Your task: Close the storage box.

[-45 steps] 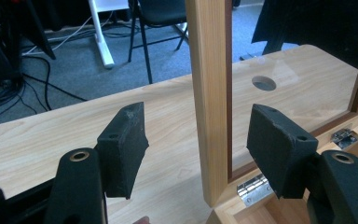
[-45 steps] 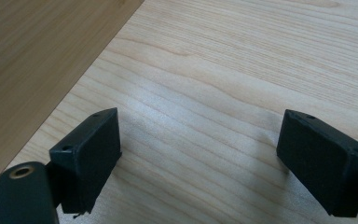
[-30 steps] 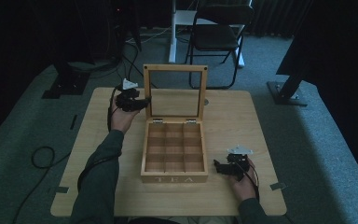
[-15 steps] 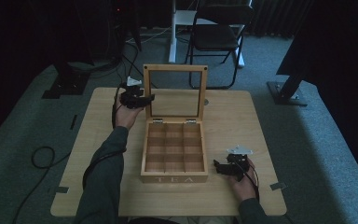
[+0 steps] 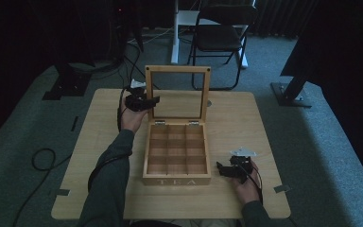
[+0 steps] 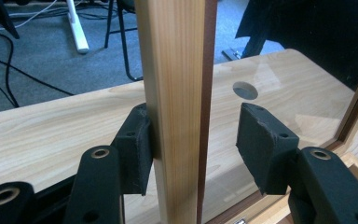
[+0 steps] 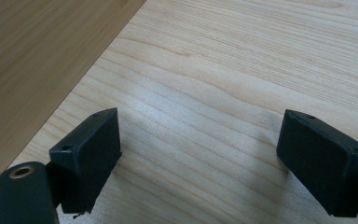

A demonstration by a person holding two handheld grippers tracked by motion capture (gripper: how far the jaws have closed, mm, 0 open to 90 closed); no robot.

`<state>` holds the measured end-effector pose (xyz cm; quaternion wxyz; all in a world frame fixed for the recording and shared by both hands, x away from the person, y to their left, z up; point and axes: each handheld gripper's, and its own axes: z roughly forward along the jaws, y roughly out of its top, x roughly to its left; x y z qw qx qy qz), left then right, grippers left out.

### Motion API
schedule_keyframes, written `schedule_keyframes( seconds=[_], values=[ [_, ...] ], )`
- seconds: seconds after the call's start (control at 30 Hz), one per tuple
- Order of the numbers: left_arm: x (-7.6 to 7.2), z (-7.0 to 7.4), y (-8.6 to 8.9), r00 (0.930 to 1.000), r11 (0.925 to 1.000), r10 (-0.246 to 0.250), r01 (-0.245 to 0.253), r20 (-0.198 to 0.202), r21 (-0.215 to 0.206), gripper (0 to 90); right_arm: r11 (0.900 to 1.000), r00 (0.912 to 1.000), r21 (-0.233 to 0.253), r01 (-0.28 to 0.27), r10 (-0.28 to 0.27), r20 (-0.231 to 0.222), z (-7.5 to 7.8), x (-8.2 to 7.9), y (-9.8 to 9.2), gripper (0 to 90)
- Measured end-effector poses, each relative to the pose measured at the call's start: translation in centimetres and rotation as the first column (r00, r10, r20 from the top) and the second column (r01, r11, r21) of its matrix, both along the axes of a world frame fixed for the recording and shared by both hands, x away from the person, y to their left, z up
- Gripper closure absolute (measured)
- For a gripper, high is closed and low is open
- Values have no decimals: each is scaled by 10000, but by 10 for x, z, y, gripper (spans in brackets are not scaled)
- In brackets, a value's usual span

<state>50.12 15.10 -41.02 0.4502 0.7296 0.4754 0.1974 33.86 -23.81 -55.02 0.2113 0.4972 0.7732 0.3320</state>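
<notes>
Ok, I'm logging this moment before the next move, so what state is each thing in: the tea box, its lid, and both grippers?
Tea box: open, its compartments look empty.
Lid: raised upright on its hinges, glass pane in a wooden frame.
Left gripper: open, jaws straddling the lid's side rail; one jaw touches the wood, the other stands apart.
Right gripper: open, jaws wide over bare table, beside the box.
</notes>
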Motion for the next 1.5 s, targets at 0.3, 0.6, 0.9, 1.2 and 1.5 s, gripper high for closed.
schedule_keyframes(
  seconds=[0.3, 0.6, 0.9, 1.2, 1.5],
  values=[
    [-15, 1, 0, 9991, 10000, -70, 67, 419, 55, 477, 10000, 10000, -12, 2, -2, 0, 0, 0, 0, 130],
    [-31, 2, 4, 9965, 9991, -413, 414, 723, 7, 472, 10000, 10000, -8, -1, 1, 0, 0, 0, 0, 131],
    [-41, 2, 7, 9956, 9973, -596, 625, 730, -385, 453, 10000, 10000, -9, -3, 3, 0, 0, 0, 0, 130],
    [-48, 4, 10, 9945, 9945, -896, 922, 543, -492, 436, 10000, 10000, -8, -2, 2, 1, 0, 0, 0, 130],
    [-56, 8, 13, 9956, 9955, -796, 820, 502, -478, 453, 10000, 10000, -5, -1, 1, 3, 0, 0, 0, 130]
  ],
)
